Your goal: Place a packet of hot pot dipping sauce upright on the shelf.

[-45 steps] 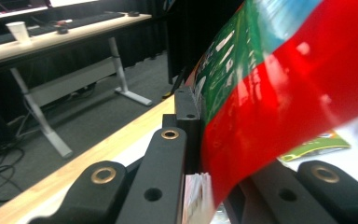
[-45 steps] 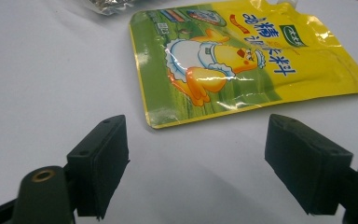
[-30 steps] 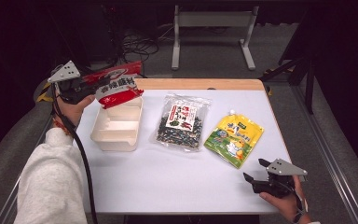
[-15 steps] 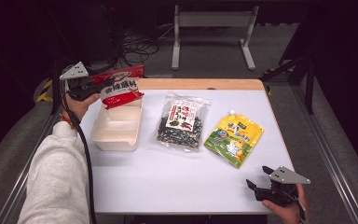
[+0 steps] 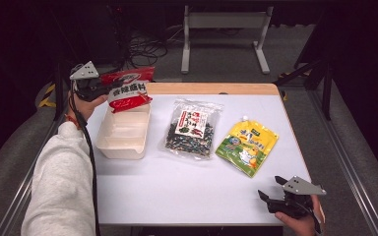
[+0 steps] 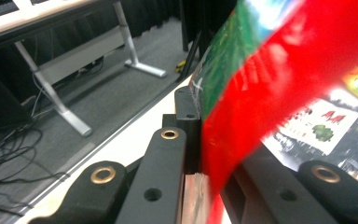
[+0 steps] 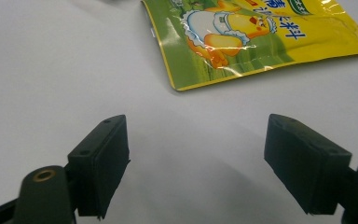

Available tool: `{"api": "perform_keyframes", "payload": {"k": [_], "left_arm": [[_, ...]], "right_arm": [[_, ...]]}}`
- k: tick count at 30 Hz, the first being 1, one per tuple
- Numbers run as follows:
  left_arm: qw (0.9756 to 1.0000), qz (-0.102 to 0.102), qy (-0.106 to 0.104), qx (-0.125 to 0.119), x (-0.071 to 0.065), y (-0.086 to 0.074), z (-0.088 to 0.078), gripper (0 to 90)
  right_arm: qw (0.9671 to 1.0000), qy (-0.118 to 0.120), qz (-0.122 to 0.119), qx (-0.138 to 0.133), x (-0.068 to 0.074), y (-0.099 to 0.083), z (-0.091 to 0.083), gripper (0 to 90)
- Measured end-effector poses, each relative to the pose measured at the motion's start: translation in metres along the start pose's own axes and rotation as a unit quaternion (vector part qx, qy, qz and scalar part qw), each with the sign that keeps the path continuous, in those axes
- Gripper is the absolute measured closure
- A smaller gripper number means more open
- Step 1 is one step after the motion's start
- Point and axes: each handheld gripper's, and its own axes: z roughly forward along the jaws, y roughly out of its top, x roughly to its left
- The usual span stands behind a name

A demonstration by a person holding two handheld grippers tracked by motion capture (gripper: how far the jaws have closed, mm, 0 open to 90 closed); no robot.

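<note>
My left gripper [image 5: 109, 88] is clamped on the edge of the red packet [image 5: 128, 91], which hangs out past my jaws, off the table, over the far end of the cream container [image 5: 123, 135]. From above I can read the packet's white label and see the tub just below it. My left gripper view gives what that one cannot: the foil edge [image 6: 261, 107] squeezed flat between my two black jaws, with the floor and a grey table leg [image 6: 65, 107] off beyond it.

My right gripper [image 5: 270, 194] rests low at the near corner of the white table [image 5: 187, 191], jaws spread wide with nothing between them. Its own view shows bare tabletop in the gap and the yellow-green pouch [image 7: 242, 42] just ahead. From above, that pouch [image 5: 247, 146] lies beside the dark seaweed bag [image 5: 192, 130], which sits between it and the container.
</note>
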Motion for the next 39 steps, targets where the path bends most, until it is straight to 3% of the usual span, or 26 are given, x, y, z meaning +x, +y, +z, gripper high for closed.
{"api": "perform_keyframes", "payload": {"k": [6,9,14,17,19,21,24,26,32,39], "left_arm": [[0.9995,0.025,0.007,0.017,0.004,0.002,0.009,89.8],[0.9995,0.021,-0.001,0.022,0.009,-0.003,0.011,89.6],[0.9999,0.004,-0.012,0.005,0.013,-0.014,0.017,88.8],[1.0000,-0.008,0.000,-0.003,0.011,-0.019,0.020,83.3],[0.9998,-0.016,0.008,0.011,0.011,-0.025,0.022,79.8],[0.9994,-0.032,0.014,0.005,0.010,-0.033,0.018,83.3],[0.9985,-0.041,0.021,0.031,0.007,-0.041,0.017,80.7],[0.9970,-0.036,0.032,0.061,0.004,-0.045,0.018,84.4],[0.9941,-0.051,0.057,0.077,-0.004,-0.052,0.022,90.0],[0.9909,-0.068,0.065,0.096,-0.008,-0.060,0.030,90.0]], "right_arm": [[0.9999,-0.002,0.010,-0.004,-0.002,0.000,-0.002,21.5],[0.9999,-0.005,0.011,0.000,-0.002,-0.001,-0.001,21.5],[0.9999,-0.009,0.012,0.003,-0.001,-0.001,-0.001,21.6],[0.9999,-0.007,0.010,0.002,0.001,0.000,-0.001,21.6],[0.9999,-0.004,0.010,0.003,0.002,0.001,0.000,21.6],[1.0000,0.001,0.008,0.004,0.002,0.000,0.002,21.7],[0.9999,0.005,0.010,0.004,0.001,0.000,0.002,21.7],[0.9999,0.009,0.010,0.003,0.000,0.000,0.002,21.7],[0.9998,0.020,0.006,0.002,0.000,0.002,0.004,21.8],[0.9996,0.030,0.000,0.003,0.001,0.005,0.007,22.2]]}}
